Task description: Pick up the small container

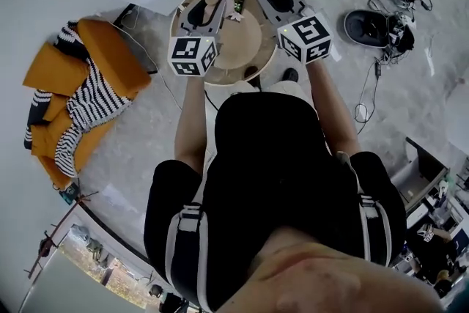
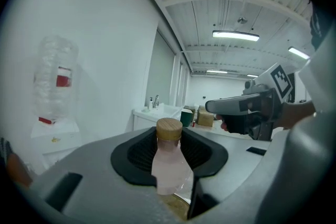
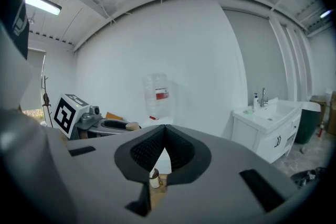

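Note:
The small container is a pale pink bottle [image 2: 170,165] with a wooden cap, standing upright between the black pads of my left gripper [image 2: 169,140], which is shut on it. In the head view the left gripper [image 1: 210,9] holds it above the round wooden table [image 1: 249,48]. My right gripper [image 1: 274,1] hovers beside it on the right, shut with nothing between its pads [image 3: 181,152]. Through the slit under those pads I see another small brown-capped bottle [image 3: 154,178] down on the table. The left gripper [image 3: 118,125] also shows at the left of the right gripper view.
Orange and striped clothes [image 1: 80,84] lie on the floor to the left. Dark devices with cables [image 1: 377,26] lie to the right. A large water jug [image 3: 157,94] stands by the white wall, and a white sink cabinet [image 3: 273,128] is at the right.

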Demonstrator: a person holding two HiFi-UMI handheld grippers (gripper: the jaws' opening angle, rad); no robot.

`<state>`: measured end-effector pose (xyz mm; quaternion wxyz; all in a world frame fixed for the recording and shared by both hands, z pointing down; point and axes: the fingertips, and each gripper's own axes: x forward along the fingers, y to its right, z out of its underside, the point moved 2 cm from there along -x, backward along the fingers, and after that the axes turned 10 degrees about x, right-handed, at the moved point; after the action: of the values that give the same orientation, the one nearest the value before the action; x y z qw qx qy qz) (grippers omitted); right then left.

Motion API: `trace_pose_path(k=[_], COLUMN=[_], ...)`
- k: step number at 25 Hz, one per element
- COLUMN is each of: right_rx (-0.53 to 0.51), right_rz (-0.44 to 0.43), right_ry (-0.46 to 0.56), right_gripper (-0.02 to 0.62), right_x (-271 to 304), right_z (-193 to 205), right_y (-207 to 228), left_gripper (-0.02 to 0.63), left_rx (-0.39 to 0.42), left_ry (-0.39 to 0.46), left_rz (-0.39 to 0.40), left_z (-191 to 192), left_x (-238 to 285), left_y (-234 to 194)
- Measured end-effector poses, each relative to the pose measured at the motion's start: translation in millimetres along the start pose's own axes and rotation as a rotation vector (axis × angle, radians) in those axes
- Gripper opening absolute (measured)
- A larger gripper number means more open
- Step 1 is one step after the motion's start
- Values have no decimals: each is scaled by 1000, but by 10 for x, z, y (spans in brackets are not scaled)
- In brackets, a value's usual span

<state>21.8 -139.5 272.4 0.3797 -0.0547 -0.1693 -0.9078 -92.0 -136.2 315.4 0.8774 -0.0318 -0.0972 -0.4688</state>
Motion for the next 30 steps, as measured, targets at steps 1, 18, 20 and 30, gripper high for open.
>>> trace_pose_path(k=[1, 18, 20, 30], right_rx=[-7, -78, -84, -64], right_rz=[-12, -121, -125, -113], right_ry=[9, 110, 107, 97], right_gripper=[5, 4, 4, 3], right_x=[-1, 154, 188, 182], right_z=[-75, -1017, -1023, -950], right_y=[-15, -373, -400, -400], left_gripper=[144, 146, 146, 146], left_rx=[5, 49, 49, 45], left_ry=[8, 104, 104, 97], left_rz=[-11, -105, -102, -81], left_z=[-94, -1178, -1182, -1163], left_x=[-51, -631, -644, -619], left_y=[-16, -476, -494, -471])
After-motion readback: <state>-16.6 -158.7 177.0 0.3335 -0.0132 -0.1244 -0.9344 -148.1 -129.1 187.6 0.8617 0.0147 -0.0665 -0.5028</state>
